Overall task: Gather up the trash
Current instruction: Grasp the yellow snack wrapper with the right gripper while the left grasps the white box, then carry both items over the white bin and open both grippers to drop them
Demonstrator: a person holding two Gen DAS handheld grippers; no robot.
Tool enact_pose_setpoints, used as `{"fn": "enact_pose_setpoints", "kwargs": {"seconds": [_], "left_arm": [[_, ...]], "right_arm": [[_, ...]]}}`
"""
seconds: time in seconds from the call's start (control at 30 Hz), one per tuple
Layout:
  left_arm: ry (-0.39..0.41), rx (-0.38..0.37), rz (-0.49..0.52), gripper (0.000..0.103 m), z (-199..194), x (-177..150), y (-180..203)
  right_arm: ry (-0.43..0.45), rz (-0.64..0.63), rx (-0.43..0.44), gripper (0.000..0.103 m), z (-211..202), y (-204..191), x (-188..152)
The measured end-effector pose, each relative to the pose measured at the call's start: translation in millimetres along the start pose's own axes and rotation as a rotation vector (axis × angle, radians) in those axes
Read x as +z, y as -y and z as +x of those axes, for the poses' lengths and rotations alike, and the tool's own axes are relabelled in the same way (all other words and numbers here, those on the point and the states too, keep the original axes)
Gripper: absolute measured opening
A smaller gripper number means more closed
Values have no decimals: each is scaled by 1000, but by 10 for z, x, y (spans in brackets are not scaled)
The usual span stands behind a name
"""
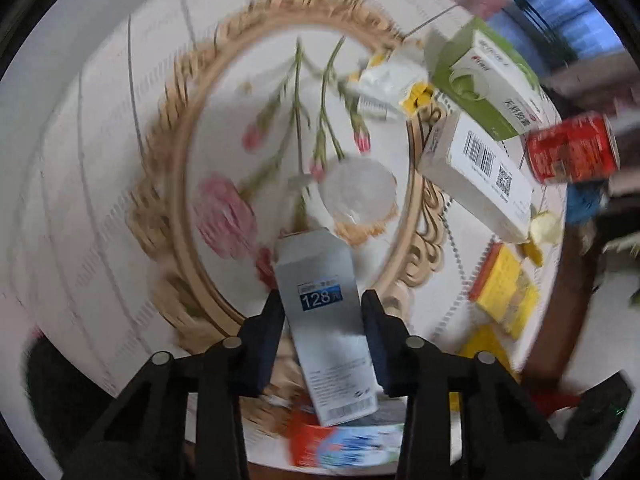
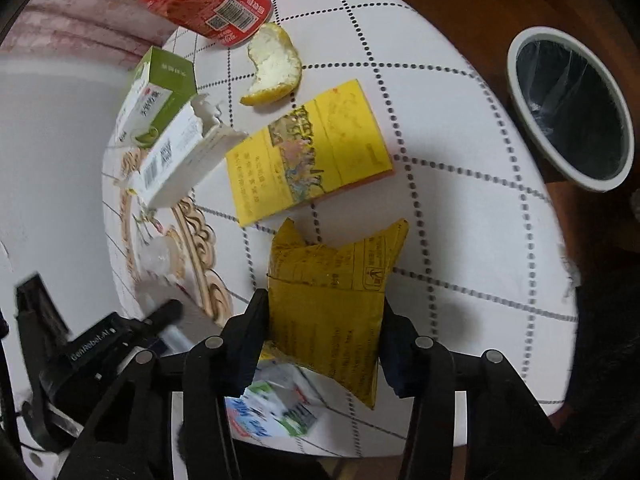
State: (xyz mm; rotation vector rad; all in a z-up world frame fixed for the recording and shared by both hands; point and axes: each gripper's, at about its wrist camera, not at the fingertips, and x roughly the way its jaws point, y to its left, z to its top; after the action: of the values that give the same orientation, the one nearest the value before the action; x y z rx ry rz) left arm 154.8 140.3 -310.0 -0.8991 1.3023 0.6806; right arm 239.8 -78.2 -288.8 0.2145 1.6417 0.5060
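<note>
Left wrist view: the left gripper (image 1: 323, 316) has its fingers (image 1: 267, 332) clamped on a grey carton (image 1: 326, 320) marked "128", held tilted above the counter (image 1: 80, 184); the picture is motion-blurred.
Right wrist view: the right gripper (image 2: 322, 332) has its fingers (image 2: 245, 340) closed on a crumpled yellow packet (image 2: 332, 304), one pad on each side, raised over the counter (image 2: 480, 216).
Counter cloth: white with a dotted grid, a tan scrollwork ring and pink flowers printed at its middle.
Bin: a round waste bin (image 2: 570, 108) with a pale rim and a dark liner stands off the counter's far right edge; its inside looks dark, and I cannot tell whether anything lies in it.
Red can (image 2: 208, 0): lying on its side at the far edge of the counter.
Citrus peel (image 2: 274, 66): just beside the can, pith side up.
Yellow box (image 2: 310, 152): flat on the cloth between the peel and the held packet.
White barcode box (image 2: 180, 164): torn open at one end, touching a green-and-white box (image 2: 154, 96) behind it.
Clear plastic lid (image 1: 358, 192): resting on the flower print.
White wrapper (image 1: 386, 80): crumpled, near the green-and-white box.
Blue-and-white wrapper (image 2: 272, 408): on the near edge, under the right gripper.
</note>
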Motion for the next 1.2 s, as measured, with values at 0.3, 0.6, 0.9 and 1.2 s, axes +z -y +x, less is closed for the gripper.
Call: {"fn": "enact_pose_setpoints", "kwargs": {"seconds": [0.3, 0.6, 0.9, 1.2], "left_arm": [[40, 163, 278, 36, -22, -10, 129], [173, 247, 336, 31, -496, -224, 297], [356, 232, 432, 31, -1198, -763, 837], [420, 31, 604, 31, -1399, -959, 2133]], "right_arm": [[2, -44, -90, 55, -62, 110, 70], [30, -102, -105, 46, -80, 87, 11], [117, -139, -19, 46, -548, 62, -33], [281, -74, 22, 46, -1608, 812, 205]]}}
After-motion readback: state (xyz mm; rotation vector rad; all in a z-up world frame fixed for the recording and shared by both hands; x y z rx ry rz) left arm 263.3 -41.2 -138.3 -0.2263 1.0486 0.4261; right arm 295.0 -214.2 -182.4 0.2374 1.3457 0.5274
